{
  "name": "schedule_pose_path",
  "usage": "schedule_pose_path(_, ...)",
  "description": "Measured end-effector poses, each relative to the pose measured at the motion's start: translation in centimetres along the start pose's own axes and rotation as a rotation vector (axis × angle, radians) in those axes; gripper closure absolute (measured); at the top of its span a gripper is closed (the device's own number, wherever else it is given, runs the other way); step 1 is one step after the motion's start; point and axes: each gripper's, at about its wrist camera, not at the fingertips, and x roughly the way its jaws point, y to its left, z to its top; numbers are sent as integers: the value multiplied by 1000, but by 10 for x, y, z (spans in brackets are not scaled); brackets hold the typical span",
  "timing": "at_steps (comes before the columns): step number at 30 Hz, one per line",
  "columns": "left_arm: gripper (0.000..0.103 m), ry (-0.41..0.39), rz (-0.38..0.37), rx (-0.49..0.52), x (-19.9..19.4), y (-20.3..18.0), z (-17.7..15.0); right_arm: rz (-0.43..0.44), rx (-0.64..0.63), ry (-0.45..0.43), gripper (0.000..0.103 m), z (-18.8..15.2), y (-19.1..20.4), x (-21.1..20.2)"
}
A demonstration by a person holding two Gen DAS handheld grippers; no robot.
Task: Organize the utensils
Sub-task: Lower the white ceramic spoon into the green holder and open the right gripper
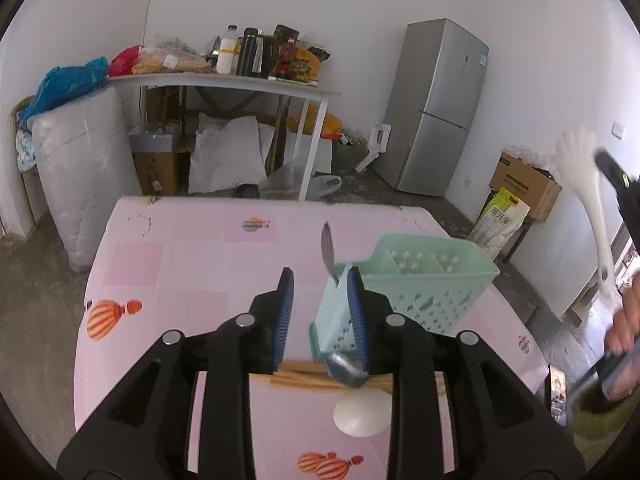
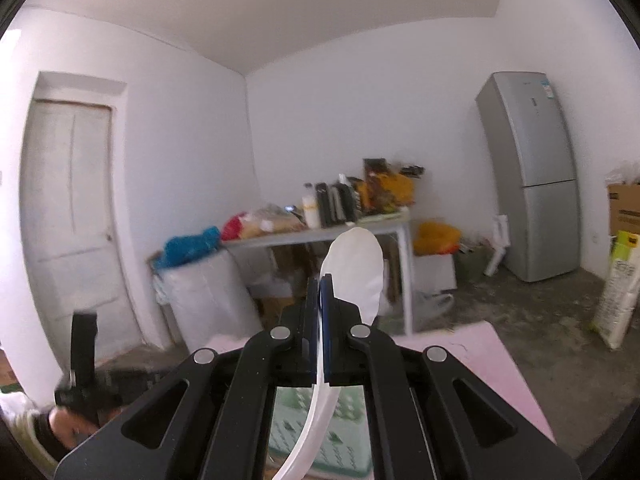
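A mint-green utensil caddy [image 1: 420, 280] stands on the pink tablecloth [image 1: 180, 264]. Its narrow near compartment [image 1: 334, 320] sits between the fingers of my left gripper [image 1: 320, 312], which is open: the right pad lies by the compartment wall and the left pad stands clear. A metal spoon handle [image 1: 328, 248] sticks up from that compartment, and a metal spoon bowl [image 1: 344, 368] shows at its near foot. My right gripper [image 2: 320, 284] is shut on a white plastic spoon [image 2: 354, 272], held high over the caddy [image 2: 320, 420]. In the left wrist view the white spoon [image 1: 580, 168] blurs at the far right.
Wooden chopsticks [image 1: 304, 376] and a white round spoon bowl [image 1: 362, 412] lie on the cloth under my left gripper. A phone [image 1: 558, 396] rests at the table's right edge, next to a hand [image 1: 624, 332]. Beyond the table stand a cluttered bench [image 1: 224, 80] and a fridge [image 1: 436, 108].
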Motion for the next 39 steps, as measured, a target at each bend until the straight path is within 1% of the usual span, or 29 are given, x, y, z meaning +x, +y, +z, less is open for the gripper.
schedule_pose_path(4, 75, 21, 0, -9, -1, 4, -10, 46, 8, -9, 101, 6, 1, 24)
schedule_pose_path(9, 74, 44, 4, -29, 1, 10, -19, 74, 0, -4, 101, 4, -1, 64)
schedule_pose_path(12, 74, 53, 13, -35, 2, 13, -21, 78, 9, 23, 101, -7, -8, 93)
schedule_pose_path(16, 74, 57, 34, -36, 2, 20, -23, 49, -5, 82, 101, -30, -18, 129)
schedule_pose_path(19, 74, 65, 45, -48, 4, 25, -25, 33, -8, 124, 101, -47, -24, 142)
schedule_pose_path(22, 74, 73, 46, -58, 7, 29, -26, 22, -2, 146, 101, -62, -30, 141)
schedule_pose_path(24, 74, 77, 41, -62, 8, 29, -26, 17, 11, 150, 101, -66, -36, 136)
schedule_pose_path(31, 74, 77, 24, -59, 11, 25, -23, -3, 43, 121, 100, -64, -47, 115)
schedule_pose_path(39, 74, 71, 4, -57, 11, 18, -23, -47, 38, 90, 100, -64, -47, 111)
